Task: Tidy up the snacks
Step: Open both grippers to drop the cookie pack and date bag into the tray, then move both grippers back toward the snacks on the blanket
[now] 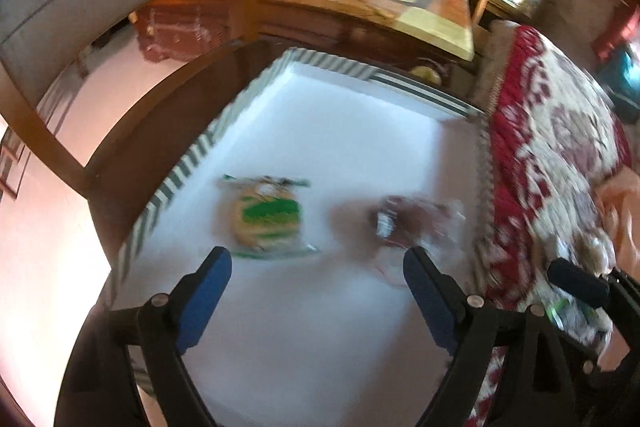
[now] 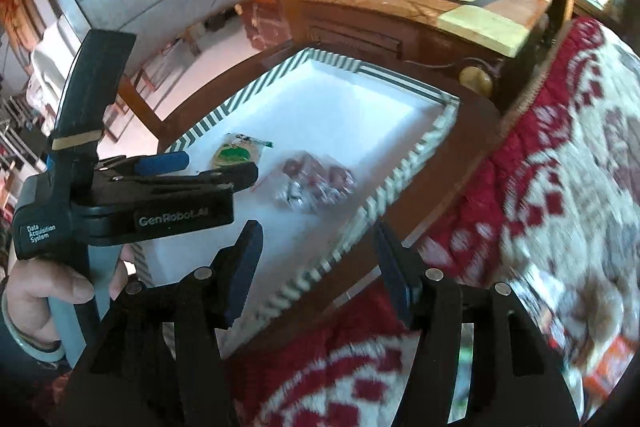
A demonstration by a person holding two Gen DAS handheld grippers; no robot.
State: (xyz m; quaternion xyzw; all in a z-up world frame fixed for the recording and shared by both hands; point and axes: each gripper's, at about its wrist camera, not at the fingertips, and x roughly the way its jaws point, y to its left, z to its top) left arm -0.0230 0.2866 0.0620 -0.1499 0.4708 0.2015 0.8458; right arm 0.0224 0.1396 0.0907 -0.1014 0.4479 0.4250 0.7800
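Right wrist view: left gripper (image 2: 208,169) body reads "GenRobot.AI", "Data Acquisition System".

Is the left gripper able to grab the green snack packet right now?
Probably yes. The left gripper is open, and the green snack packet lies flat just ahead on the white tray, with nothing in between.

Bright daylight, overexposed on the white tray (image 1: 340,131) floor. Strong motion blur on the snack packets (image 1: 266,217) and blanket (image 2: 560,167). Heavy fisheye bending, dark corners.
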